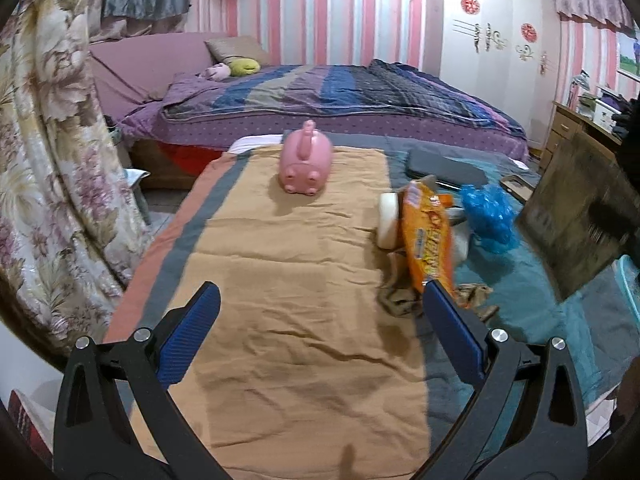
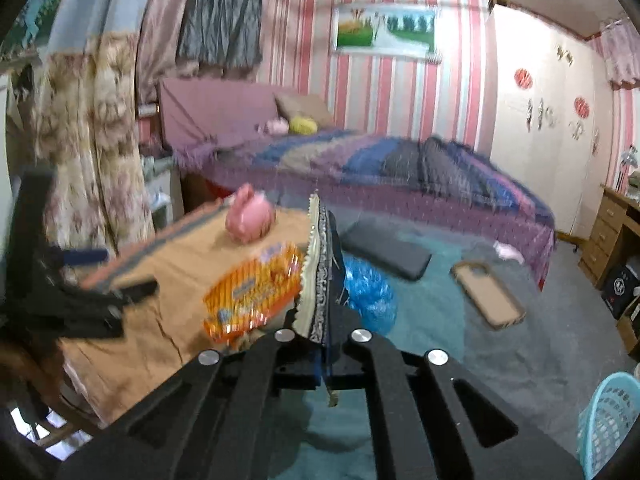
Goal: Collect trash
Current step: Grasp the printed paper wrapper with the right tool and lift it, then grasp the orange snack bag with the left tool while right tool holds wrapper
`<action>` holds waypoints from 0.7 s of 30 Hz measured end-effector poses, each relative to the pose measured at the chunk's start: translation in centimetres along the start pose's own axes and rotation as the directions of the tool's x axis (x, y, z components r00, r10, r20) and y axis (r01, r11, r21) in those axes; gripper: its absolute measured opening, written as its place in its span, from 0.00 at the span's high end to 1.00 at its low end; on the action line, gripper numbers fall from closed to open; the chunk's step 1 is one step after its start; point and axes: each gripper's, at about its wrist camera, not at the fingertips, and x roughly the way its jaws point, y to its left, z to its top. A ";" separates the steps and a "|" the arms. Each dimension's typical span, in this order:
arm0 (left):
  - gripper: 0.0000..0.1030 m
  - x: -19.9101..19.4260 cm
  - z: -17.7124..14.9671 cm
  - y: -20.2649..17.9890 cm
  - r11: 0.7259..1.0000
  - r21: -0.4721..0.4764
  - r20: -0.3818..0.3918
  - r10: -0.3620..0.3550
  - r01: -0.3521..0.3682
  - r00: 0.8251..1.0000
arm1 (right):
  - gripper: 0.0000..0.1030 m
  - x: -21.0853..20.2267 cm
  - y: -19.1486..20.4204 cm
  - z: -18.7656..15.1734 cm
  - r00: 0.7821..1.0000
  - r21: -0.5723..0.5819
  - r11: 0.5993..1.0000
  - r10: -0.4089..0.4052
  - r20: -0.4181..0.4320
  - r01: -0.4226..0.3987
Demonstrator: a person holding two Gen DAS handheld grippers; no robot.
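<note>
Two grippers are working over the bed surface. The right gripper (image 2: 320,280) is pinching the thin edge of a flat packet (image 2: 320,248), which is standing edge-on between the pressed-together fingers; the edge grip seems suited to something too flat to span. Its printed pattern is too blurred to identify further. The left gripper (image 1: 320,312) is hovering with fingers spread wide and nothing between them, over the orange cloth (image 1: 288,280), probably waiting its turn.

The remaining trash is lying in a cluster where the orange cloth meets the teal blanket (image 1: 560,320): an orange snack wrapper (image 1: 426,236) is leaning against a white tub (image 1: 388,220), a crumpled blue plastic bag (image 1: 488,212) is sitting just beside them, and a brownish crumpled scrap (image 1: 400,296) is lying at the wrapper's near end. A pink piggy bank (image 1: 306,160) is standing apart, likely not trash. A light-blue basket (image 2: 612,420) is showing at the right view's lower right, a plausible drop point.
</note>
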 end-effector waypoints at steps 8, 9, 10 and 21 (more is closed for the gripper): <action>0.05 2.2 0.6 -3.0 1.000 0.001 -0.028 -0.024 0.024 0.999 | 0.99 -2.3 -4.6 2.0 0.993 0.164 0.986 -0.036 0.116 0.017; 0.07 2.7 0.7 -3.9 1.000 0.017 -0.032 -0.023 0.024 0.999 | 0.99 -2.5 -4.8 2.0 0.992 0.164 0.986 -0.043 0.120 0.023; 0.09 3.1 0.8 -4.3 0.999 0.024 -0.038 -0.024 0.025 0.999 | 0.99 -2.6 -5.1 2.0 0.991 0.163 0.986 -0.052 0.123 0.032; 1.00 4.0 2.3 -5.1 0.991 -0.065 -0.012 -0.116 0.115 0.993 | 0.99 -2.7 -8.4 1.9 0.992 0.191 0.980 -0.081 0.101 0.061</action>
